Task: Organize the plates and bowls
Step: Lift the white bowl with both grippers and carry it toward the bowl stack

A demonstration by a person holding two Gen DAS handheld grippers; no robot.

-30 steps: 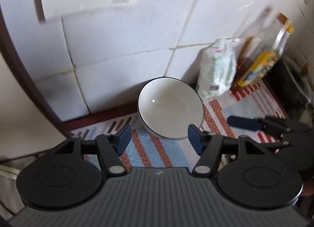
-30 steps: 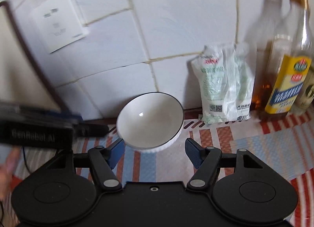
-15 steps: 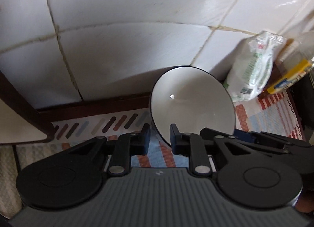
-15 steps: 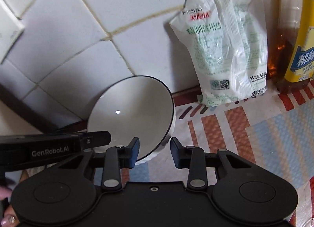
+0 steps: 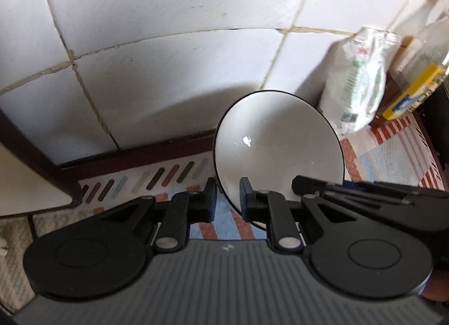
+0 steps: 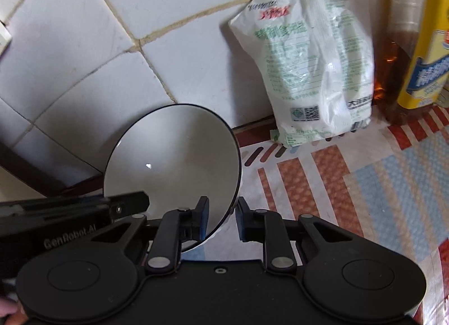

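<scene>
A white bowl (image 5: 277,145) with a thin dark rim stands tilted on its edge against the white tiled wall (image 5: 157,44), its hollow facing the cameras. It rests on a worktop (image 6: 378,184) covered by a mat of red, blue and white checks and stripes.

In the left wrist view the bowl fills the middle right of the frame. The left gripper (image 5: 227,201) sits at the bowl's lower left rim; its jaws are drawn narrow, one on each side of the rim, and they appear to pinch it. The right gripper (image 5: 364,187) reaches in from the right edge of this frame, low against the bowl's lower right side.

In the right wrist view the bowl lies in the centre left. The right gripper (image 6: 221,219) straddles the bowl's lower right rim, with the inner finger in front of the white hollow and the outer finger just outside the wall. Its jaws are closing with the rim between them; a sliver of gap shows beside the outer pad, so I cannot tell whether the grip is firm. The left gripper (image 6: 123,207) comes in from the left edge here, ending at the bowl's lower left.

To the right of the bowl a white plastic bag (image 6: 311,69) with green print leans on the wall, apart from the bowl. Beyond it, at the right edge, stand an amber bottle (image 6: 393,78) and a yellow-labelled bottle (image 6: 426,66).
</scene>
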